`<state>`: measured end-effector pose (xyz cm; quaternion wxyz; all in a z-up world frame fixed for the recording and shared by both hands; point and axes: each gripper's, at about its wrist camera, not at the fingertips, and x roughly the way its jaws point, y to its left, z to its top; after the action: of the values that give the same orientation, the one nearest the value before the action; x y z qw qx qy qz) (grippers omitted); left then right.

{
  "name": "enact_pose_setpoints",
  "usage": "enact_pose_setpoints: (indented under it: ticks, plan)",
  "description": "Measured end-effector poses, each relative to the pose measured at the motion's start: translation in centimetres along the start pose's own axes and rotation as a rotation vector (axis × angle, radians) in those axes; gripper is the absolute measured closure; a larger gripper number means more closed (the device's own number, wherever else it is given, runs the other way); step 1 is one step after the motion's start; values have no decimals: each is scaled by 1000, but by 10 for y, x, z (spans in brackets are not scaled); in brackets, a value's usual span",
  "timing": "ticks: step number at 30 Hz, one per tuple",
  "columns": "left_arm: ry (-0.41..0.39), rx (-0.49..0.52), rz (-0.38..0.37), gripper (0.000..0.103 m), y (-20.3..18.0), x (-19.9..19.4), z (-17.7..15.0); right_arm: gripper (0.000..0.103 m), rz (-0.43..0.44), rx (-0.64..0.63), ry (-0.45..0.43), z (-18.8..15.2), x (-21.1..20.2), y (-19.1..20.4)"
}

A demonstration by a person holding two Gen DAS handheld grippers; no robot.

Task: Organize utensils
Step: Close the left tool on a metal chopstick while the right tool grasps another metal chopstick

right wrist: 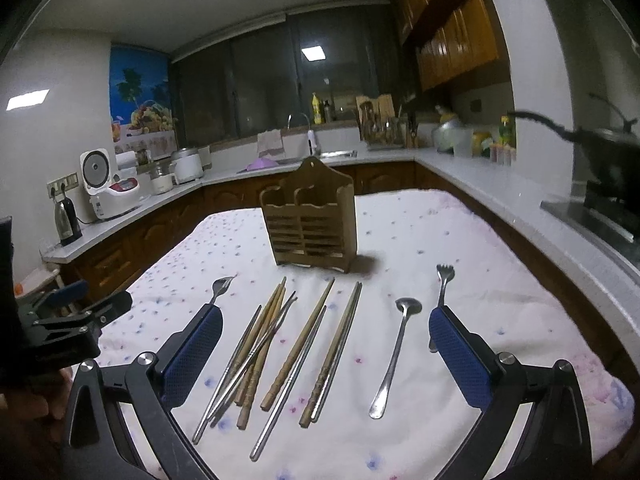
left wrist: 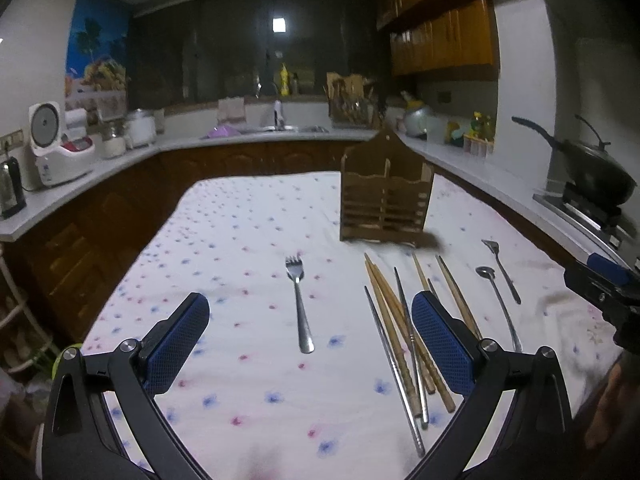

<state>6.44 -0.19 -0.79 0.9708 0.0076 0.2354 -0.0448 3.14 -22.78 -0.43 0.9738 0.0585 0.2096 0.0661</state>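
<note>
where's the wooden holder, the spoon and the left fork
wooden holder [right wrist: 312,228], right wrist view, slatted front
spoon [right wrist: 408,306], right wrist view, bowl
left fork [left wrist: 295,269], left wrist view, tines

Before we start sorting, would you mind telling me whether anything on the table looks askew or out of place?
The chopsticks lie in a loose, crossed heap, wooden and metal mixed. Beside them lie a spoon and two forks. The wooden holder stands upright; no utensils show above its rim. No spill or damage shows.

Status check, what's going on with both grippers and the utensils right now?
Left gripper open, empty; right gripper open, empty. Forks, spoon, chopsticks all flat on tablecloth. Wooden utensil holder upright, empty, path unobstructed.
</note>
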Motion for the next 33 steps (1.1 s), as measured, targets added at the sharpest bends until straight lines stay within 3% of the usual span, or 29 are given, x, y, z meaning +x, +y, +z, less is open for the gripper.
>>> enact_pose_setpoints:
  ticks: [7,18,22,25,27,33]
  plan:
    - [92,39,-81,1,-19,34,12,25,32,65,95,6,36,-18]
    - [250,97,-221,17,-50,97,28,69,76,138,247,18,103,-41]
    - [302,121,-257,21,-60,121,33,76,98,168,326,21,135,-50]
    - [348,122,-289,30,-66,141,33,86,99,172,381,20,158,-55]
    - [383,120,-303,40,-68,154,33,88,97,182,419,17,174,-59]
    - [463,124,-343,47,-76,185,31,92,85,191,489,14,208,-69]
